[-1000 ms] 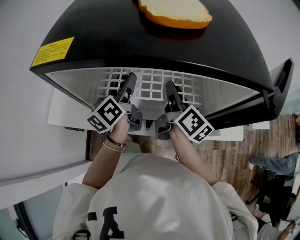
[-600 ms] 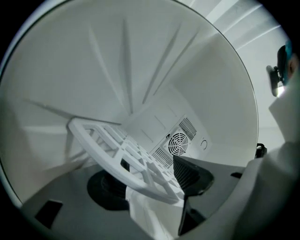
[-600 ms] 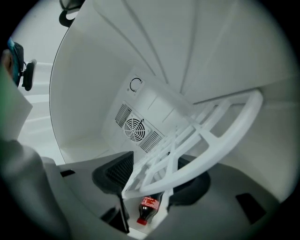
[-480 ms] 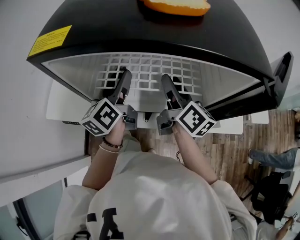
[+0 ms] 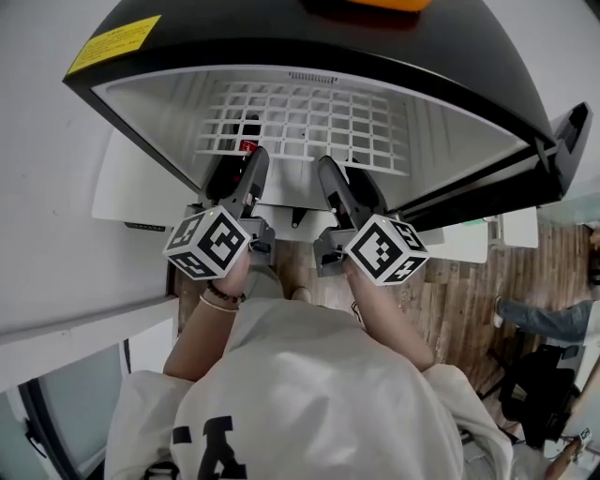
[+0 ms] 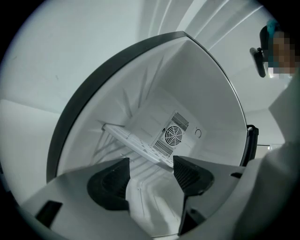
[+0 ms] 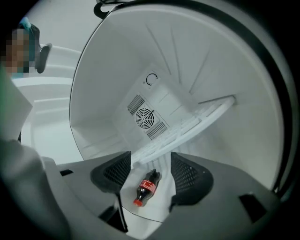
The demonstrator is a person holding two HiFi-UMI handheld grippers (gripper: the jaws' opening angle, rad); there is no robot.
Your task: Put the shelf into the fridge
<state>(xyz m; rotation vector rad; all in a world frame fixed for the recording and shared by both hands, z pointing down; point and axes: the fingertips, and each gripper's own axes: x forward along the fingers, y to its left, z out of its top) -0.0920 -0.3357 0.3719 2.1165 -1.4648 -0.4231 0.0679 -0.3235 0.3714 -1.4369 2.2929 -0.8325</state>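
The white wire shelf lies across the inside of the black fridge, resting on its side rails. In the left gripper view the shelf runs in front of the back wall; in the right gripper view the shelf is apart from the jaws. My left gripper and right gripper sit side by side at the fridge mouth, just short of the shelf's front edge. Both have just been opening and hold nothing. A cola bottle lies on the fridge floor below the shelf.
The fridge door stands open at the right. A round fan grille is on the back wall. An orange object sits on top of the fridge. A seated person is at the far right, on the wooden floor.
Both grippers have let go of the shelf and drawn back toward the person. The shelf stays inside the fridge, and the cola bottle now shows under it.
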